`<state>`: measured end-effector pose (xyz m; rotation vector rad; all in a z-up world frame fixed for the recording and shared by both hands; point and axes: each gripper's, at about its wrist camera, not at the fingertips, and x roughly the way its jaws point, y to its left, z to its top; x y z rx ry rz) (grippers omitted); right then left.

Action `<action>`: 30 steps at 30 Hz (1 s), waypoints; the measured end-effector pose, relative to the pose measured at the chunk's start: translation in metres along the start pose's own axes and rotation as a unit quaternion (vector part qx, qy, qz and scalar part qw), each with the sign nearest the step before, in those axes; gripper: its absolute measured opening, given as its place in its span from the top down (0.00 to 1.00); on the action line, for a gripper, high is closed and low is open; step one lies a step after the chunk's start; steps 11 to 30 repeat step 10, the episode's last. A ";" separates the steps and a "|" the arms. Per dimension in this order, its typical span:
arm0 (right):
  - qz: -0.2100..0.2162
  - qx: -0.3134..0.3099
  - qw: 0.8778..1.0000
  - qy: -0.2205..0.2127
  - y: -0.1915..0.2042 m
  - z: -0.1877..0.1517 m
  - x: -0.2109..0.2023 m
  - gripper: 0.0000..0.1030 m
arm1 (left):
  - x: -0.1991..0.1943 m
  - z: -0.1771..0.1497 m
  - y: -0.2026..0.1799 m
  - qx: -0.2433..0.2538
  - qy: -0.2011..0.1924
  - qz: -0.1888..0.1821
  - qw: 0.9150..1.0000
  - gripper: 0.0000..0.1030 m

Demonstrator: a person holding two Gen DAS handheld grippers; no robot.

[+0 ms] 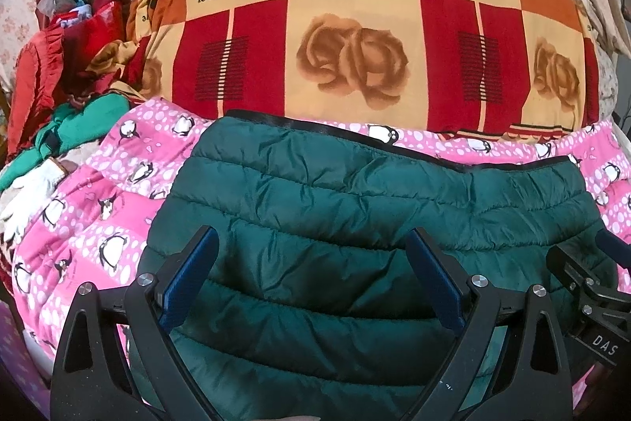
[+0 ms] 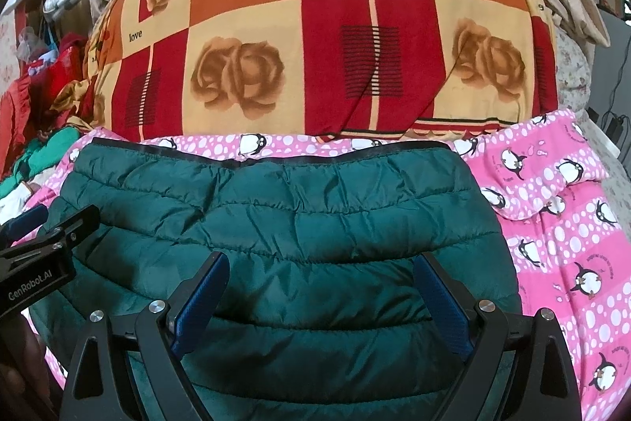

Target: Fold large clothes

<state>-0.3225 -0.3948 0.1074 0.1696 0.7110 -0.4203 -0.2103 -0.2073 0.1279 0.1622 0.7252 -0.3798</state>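
A dark green quilted puffer jacket [image 1: 355, 192] [image 2: 284, 208] lies flat on a pink penguin-print blanket [image 1: 98, 208] [image 2: 560, 223], its black-trimmed edge at the far side. My left gripper [image 1: 313, 243] hovers over the jacket's near left part, blue pads wide apart, nothing between them. My right gripper [image 2: 321, 267] hovers over the near right part, also wide open and empty. Each gripper shows at the edge of the other's view: the right gripper [image 1: 591, 283] and the left gripper [image 2: 39, 243].
A big folded quilt [image 1: 374, 26] [image 2: 315, 38] with red, orange and cream rose squares rises behind the jacket. A pile of red and green clothes [image 1: 67, 85] sits at the left. Cables and a charger [image 2: 615, 121] lie at the right.
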 end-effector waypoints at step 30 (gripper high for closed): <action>0.006 0.002 1.000 0.010 -0.007 0.002 0.007 0.10 | 0.000 0.005 0.004 0.012 -0.006 -0.018 1.000 0.07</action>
